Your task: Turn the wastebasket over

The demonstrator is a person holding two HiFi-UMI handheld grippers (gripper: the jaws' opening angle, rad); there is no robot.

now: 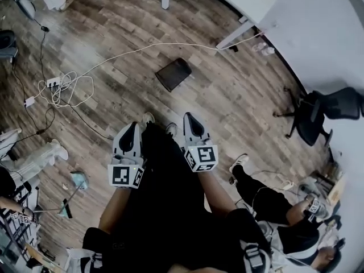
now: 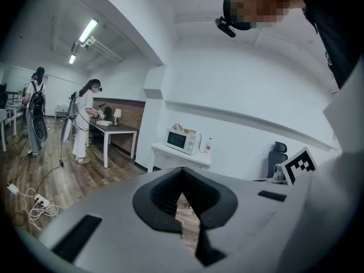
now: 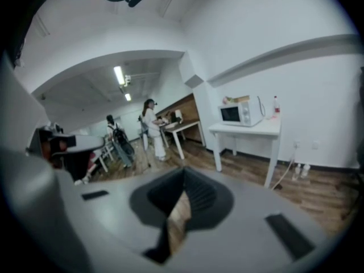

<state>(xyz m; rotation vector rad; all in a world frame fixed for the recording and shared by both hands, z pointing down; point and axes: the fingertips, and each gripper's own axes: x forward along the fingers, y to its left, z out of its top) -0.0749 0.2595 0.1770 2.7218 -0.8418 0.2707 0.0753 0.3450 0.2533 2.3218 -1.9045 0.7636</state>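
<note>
**On the floor ahead: wastebasket lying apart from two closed grippers**

Out on the wooden floor [image 1: 239, 90], well ahead of both grippers, sits the dark wastebasket [image 1: 173, 74]. Only the head view shows it. There its long axis runs slantwise, from lower left to upper right of the picture. It appears to lie on its side, but I cannot tell which end is the mouth. A white cable [image 1: 142, 50] trails across the boards just beyond it.

The left gripper [image 1: 132, 126] and the right gripper [image 1: 190, 118] are side by side near the person's feet, both pointing toward the wastebasket. Each gripper view shows its jaws closed together with nothing held between them.

Both gripper views look across the room instead. They show a microwave [image 2: 182, 141] on a white table [image 2: 181, 156] against the wall, and people [image 2: 85, 118] standing farther back. An office chair [image 1: 318, 115] shows in the head view and in the left gripper view.
</note>
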